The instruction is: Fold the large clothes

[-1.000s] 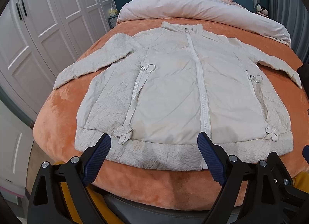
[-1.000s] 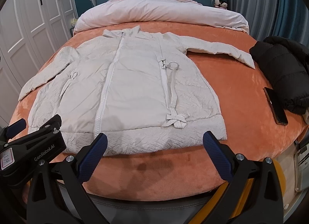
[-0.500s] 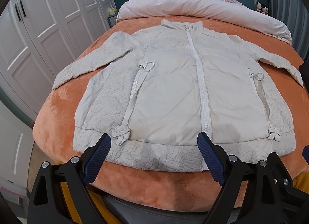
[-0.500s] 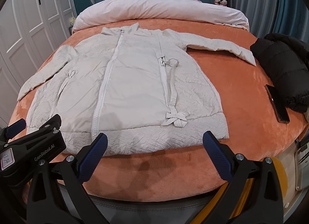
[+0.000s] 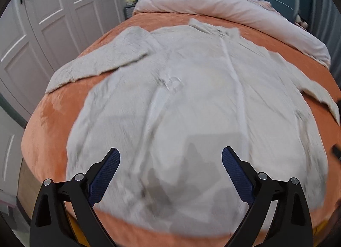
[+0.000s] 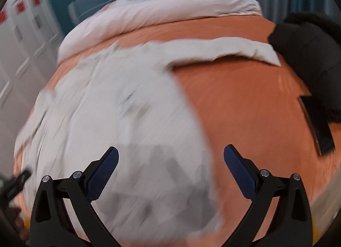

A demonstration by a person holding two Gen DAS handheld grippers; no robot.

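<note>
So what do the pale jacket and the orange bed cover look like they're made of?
The jacket looks like thin, matte, crinkled synthetic fabric: fine wrinkles on the sleeve and side panels, a smoother front. Motion blur leaves the weave unclear. The bed cover looks like soft plush or fleece: a velvety surface with lighter brushed streaks.

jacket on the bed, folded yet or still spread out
Spread out, not folded: the pale jacket lies flat, front up, on the orange bedspread, both sleeves out to the sides.

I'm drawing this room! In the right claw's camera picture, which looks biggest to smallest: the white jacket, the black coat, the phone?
1. White jacket
2. Black coat, partly cut off at the edge
3. Phone

The jacket lies nearest the camera, so it looks extra big.
</note>
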